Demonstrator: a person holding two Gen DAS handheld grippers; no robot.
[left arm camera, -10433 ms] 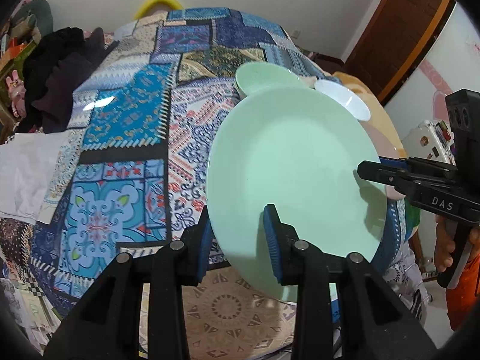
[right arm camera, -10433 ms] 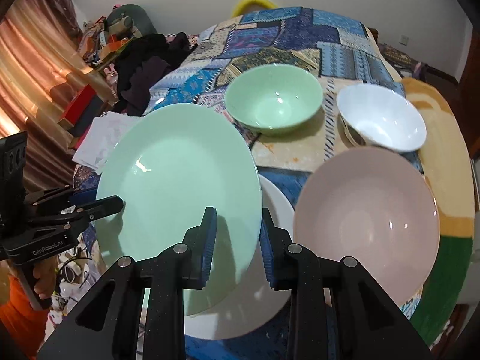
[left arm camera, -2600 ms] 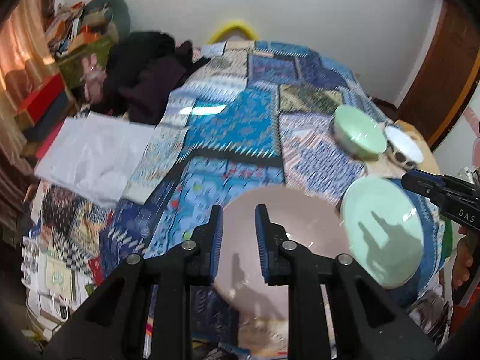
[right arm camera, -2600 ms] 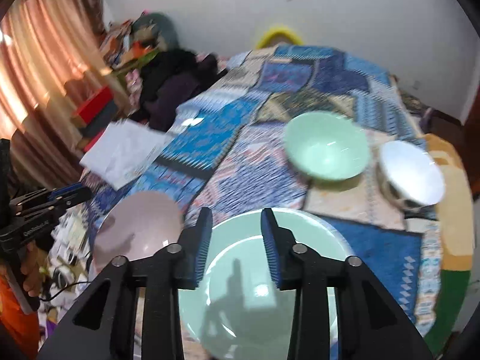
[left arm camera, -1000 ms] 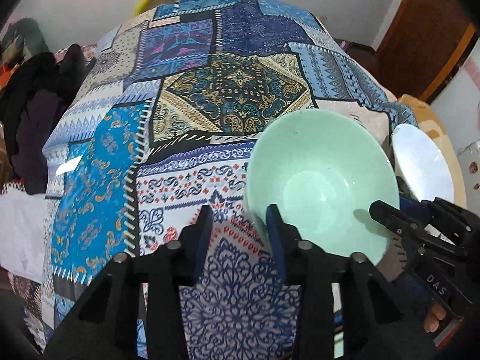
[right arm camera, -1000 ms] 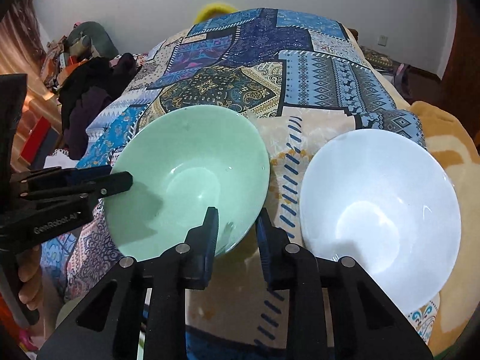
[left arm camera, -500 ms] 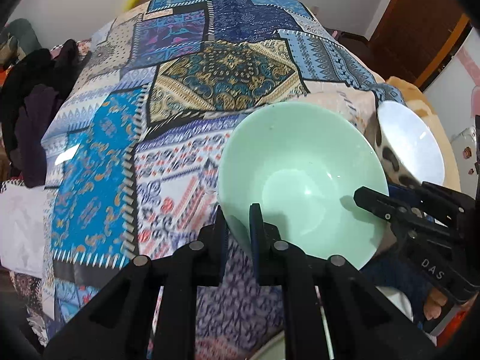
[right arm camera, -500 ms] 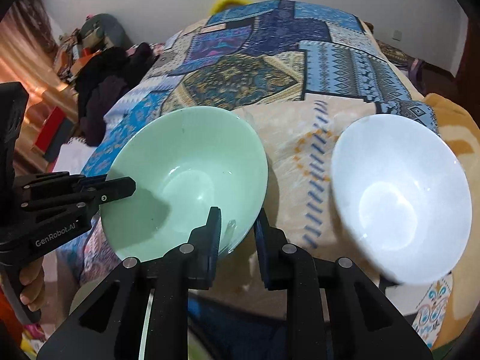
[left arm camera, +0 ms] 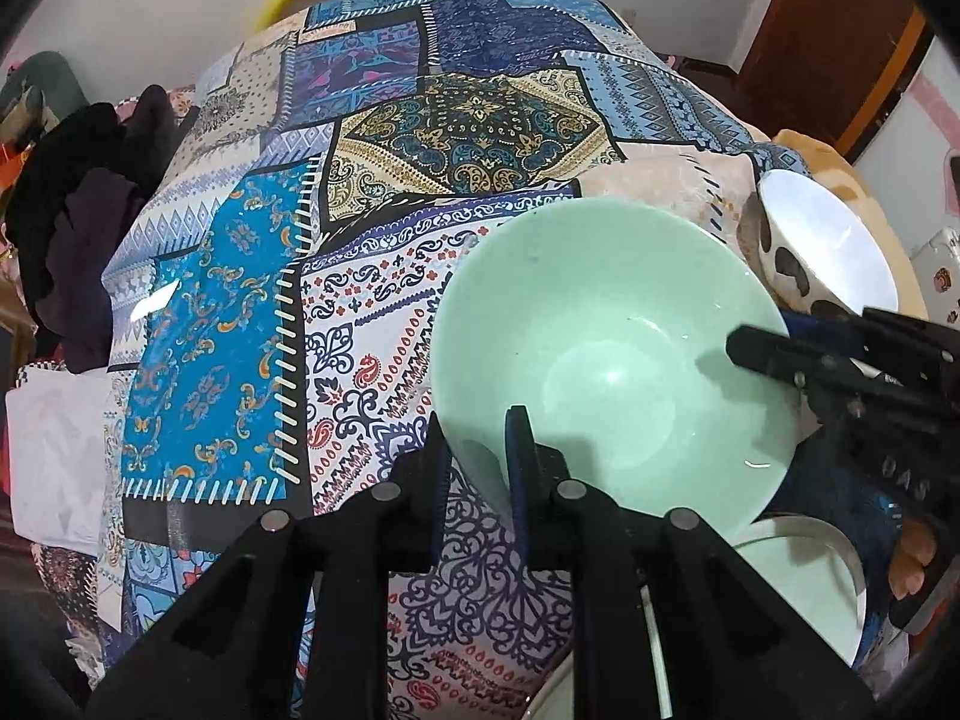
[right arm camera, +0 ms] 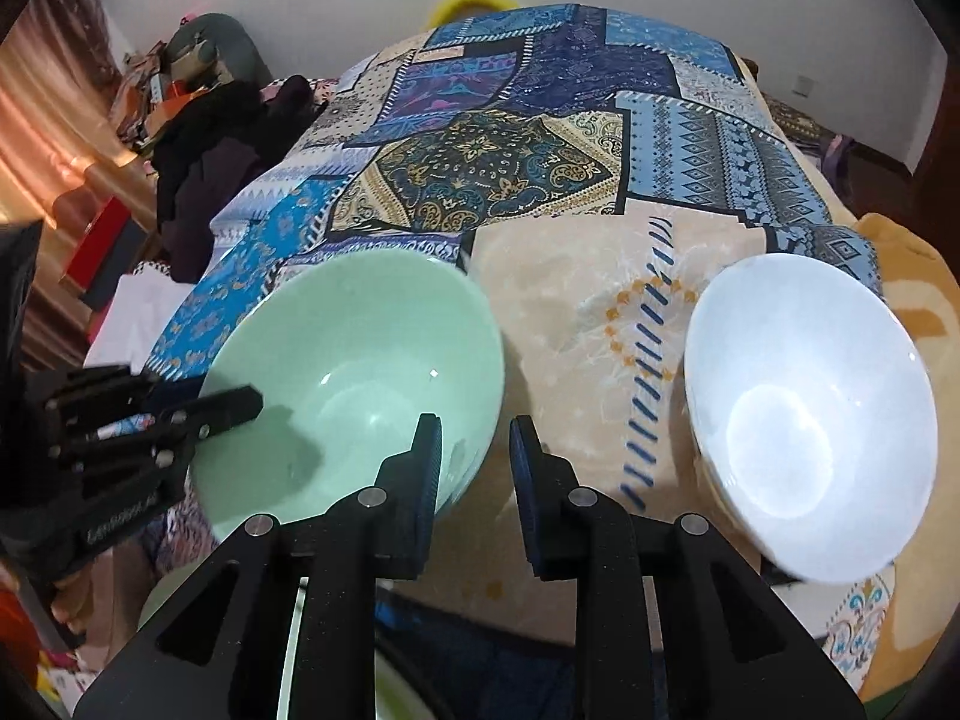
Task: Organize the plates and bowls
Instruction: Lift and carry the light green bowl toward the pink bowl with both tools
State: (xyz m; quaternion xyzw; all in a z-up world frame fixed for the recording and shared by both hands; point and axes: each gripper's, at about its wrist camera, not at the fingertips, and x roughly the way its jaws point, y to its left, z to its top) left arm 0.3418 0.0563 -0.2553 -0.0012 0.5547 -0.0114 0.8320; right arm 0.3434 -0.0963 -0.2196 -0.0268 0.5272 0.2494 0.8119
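Since 1 second ago the left tool (left arm camera: pixel 477 450) has closed onto the near-left rim of the green bowl (left arm camera: pixel 606 360). The right tool (right arm camera: pixel 474 456) pinches its opposite rim. Just right, apart, stands the white bowl (right arm camera: pixel 804 420); bare patterned desk (left arm camera: pixel 252 312) stretches left.

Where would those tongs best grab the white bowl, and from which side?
The white bowl is best pinched at its thin near rim, from above, one finger inside and one outside: it sits mouth-up and is far too wide to span.
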